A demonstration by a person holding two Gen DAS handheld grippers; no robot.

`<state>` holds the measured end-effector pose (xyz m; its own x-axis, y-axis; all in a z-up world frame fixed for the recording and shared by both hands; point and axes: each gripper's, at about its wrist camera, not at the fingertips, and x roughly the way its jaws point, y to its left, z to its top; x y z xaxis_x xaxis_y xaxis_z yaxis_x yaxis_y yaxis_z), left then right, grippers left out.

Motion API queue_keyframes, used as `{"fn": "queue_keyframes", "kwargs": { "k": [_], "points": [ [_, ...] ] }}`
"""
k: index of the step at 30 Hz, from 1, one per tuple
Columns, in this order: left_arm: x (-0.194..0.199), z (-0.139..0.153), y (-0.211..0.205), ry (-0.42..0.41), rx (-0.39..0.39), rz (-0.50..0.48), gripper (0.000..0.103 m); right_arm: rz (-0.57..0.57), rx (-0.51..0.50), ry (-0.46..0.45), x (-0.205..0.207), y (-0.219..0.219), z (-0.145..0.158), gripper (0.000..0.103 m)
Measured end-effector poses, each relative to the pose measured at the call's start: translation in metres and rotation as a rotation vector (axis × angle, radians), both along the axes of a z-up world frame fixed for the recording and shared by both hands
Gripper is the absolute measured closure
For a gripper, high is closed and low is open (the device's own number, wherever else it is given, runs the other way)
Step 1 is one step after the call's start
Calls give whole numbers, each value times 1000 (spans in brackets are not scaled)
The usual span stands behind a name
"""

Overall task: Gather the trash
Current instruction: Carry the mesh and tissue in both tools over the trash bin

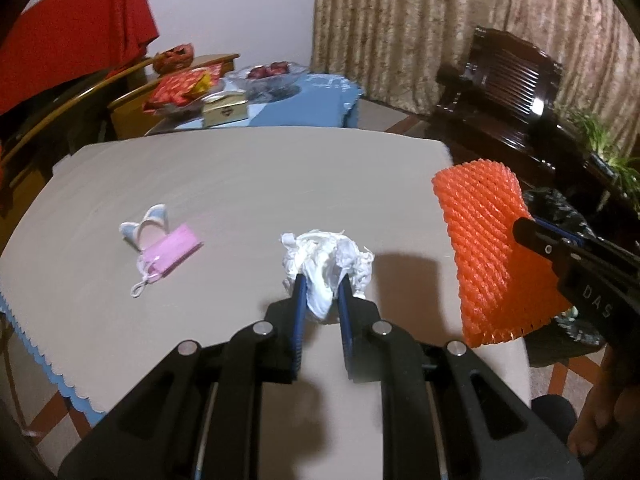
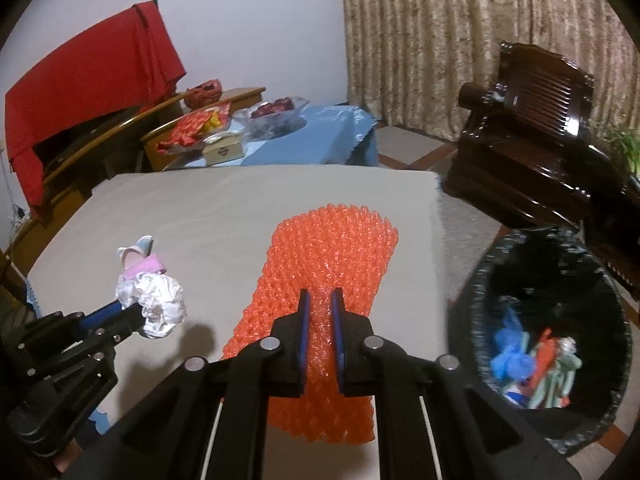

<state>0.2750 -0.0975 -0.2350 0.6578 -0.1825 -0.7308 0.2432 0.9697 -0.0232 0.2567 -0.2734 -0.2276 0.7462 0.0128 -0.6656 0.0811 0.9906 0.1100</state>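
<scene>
Orange foam netting [image 2: 332,280], one sheet, pinched low down in right gripper [image 2: 320,312]: light, springy, floppy, best nipped near an edge. One crumpled white tissue wad [image 1: 324,268], weightless and crushable, squeezed in left gripper [image 1: 322,292]. Off left of that, one pink mask [image 1: 172,250] on table [image 1: 240,184]. One black-lined bin [image 2: 560,320] right of right gripper

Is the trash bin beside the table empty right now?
No, the right wrist view shows the black-lined trash bin already holding blue, orange and pale green scraps at its bottom.
</scene>
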Motion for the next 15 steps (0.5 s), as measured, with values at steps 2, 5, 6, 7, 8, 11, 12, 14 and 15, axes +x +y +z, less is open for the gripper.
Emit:
{"fn": "queue_keyframes", "kwargs": {
  "k": [2,5,6,7,8,11,12,14,15],
  "points": [
    [-4,2,-13,1,-4,-19,88,-21,-5,-9,-9,-13,5,93],
    [-11,4,-35,2,-10,-49,88,-44,-17,-18,-20,-32,11,93],
    [-12,5,-41,1,-11,-57,88,-52,-21,-20,-25,-39,13,93],
    [-15,7,-50,-3,-14,-69,88,-61,-24,-22,-28,-46,15,93],
    [-17,8,-56,-4,-15,-78,88,-67,-27,-24,-32,-50,16,93],
    [-22,10,-82,-6,-18,-113,88,-95,-37,-30,-43,-68,20,93],
    [-24,10,-89,-6,-18,-121,88,-106,-40,-31,-46,-76,22,93],
    [-27,10,-106,-6,-20,-143,88,-122,-45,-30,-52,-88,22,93],
    [-28,10,-112,-5,-21,-150,88,-133,-48,-30,-55,-96,22,93]
  ]
}}
